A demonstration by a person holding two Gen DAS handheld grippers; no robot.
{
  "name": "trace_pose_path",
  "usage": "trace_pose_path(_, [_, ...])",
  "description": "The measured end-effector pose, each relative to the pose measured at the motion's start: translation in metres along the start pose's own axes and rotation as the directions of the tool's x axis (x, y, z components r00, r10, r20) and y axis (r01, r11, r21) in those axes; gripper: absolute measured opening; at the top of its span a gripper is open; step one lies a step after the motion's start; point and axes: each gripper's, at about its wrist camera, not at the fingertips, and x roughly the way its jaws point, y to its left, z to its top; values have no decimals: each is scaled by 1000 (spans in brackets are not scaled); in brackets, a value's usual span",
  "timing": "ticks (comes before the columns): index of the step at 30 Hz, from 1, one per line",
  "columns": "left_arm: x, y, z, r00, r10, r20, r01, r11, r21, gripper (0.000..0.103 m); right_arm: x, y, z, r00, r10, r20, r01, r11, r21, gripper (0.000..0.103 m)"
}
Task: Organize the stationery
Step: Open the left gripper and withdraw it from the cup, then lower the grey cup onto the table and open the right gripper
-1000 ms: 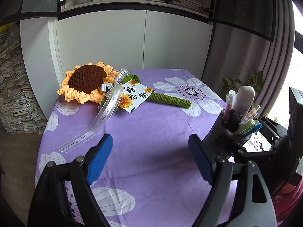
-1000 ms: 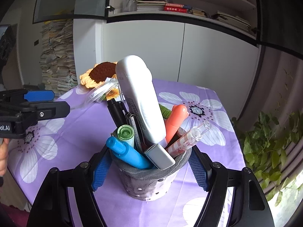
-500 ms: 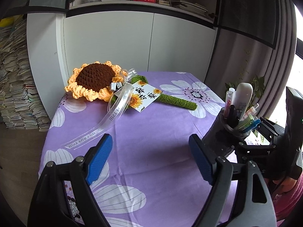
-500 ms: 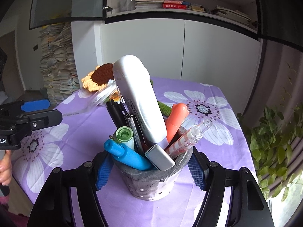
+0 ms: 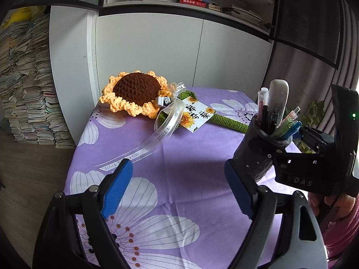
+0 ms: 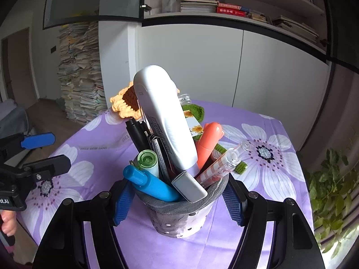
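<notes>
At the bottom centre of the right wrist view, the right gripper (image 6: 179,198) clamps the grey pen cup (image 6: 179,217) by its sides, probably to reposition it upright, while the left gripper (image 5: 177,190) hangs wide and empty.

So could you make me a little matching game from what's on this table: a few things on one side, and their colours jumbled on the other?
Things:
1. sunflower
2. pen cup
3. tablecloth
4. stapler

Colours:
A. white
B. purple with white flowers
C. grey
D. brown with orange petals

Pairs: 1-D, 2-C, 3-B, 4-A
</notes>
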Motion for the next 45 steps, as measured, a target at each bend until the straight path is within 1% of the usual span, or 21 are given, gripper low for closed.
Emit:
trace_pose_path(4, [1, 3, -1, 1000, -1, 0, 1, 1000, -2, 83, 12, 2, 4, 999, 10, -31, -10, 1000, 1, 72])
trace_pose_path(8, [1, 5, -1, 1000, 1, -2, -1, 1000, -5, 83, 22, -3, 5, 999, 22, -36, -21, 999, 31, 72])
trace_pose_path(16, [4, 10, -2, 1000, -1, -13, 1, 1000, -12, 84, 34, -4, 13, 1000, -10, -27, 11, 999, 41, 72])
trace_pose_path(20, [8, 9, -2, 1000, -5, -24, 5, 1000, -7, 84, 43, -3, 9, 999, -20, -35, 21, 999, 33, 72])
trace_pose_path(24, [9, 6, -2, 1000, -7, -28, 7, 1000, -3, 84, 40, -2, 7, 999, -27, -31, 28, 999, 27, 72])
trace_pose_path(27, [10, 6, -3, 999, -16, -29, 16, 1000, -6, 84, 37, -2, 6, 999, -23, -39, 24, 999, 24, 75])
trace_pose_path(29, [11, 4, -3, 999, -16, -32, 16, 1000, -5, 84, 35, -2, 5, 998, -37, -47, 38, 999, 17, 86])
trace_pose_path(33, [10, 1, -2, 999, -21, -30, 21, 1000, -2, 84, 29, -5, -2, 997, -41, -59, 42, 999, 19, 86])
trace_pose_path(37, [7, -5, 0, 999, -31, -23, 31, 1000, 1, 85, 19, -14, -10, 997, -19, -73, 24, 997, 68, 86])
trace_pose_path(45, [-4, -26, 2, 999, -47, -5, 47, 998, 39, 87, -6, -18, -14, 998, -47, -44, 50, 996, 76, 86])
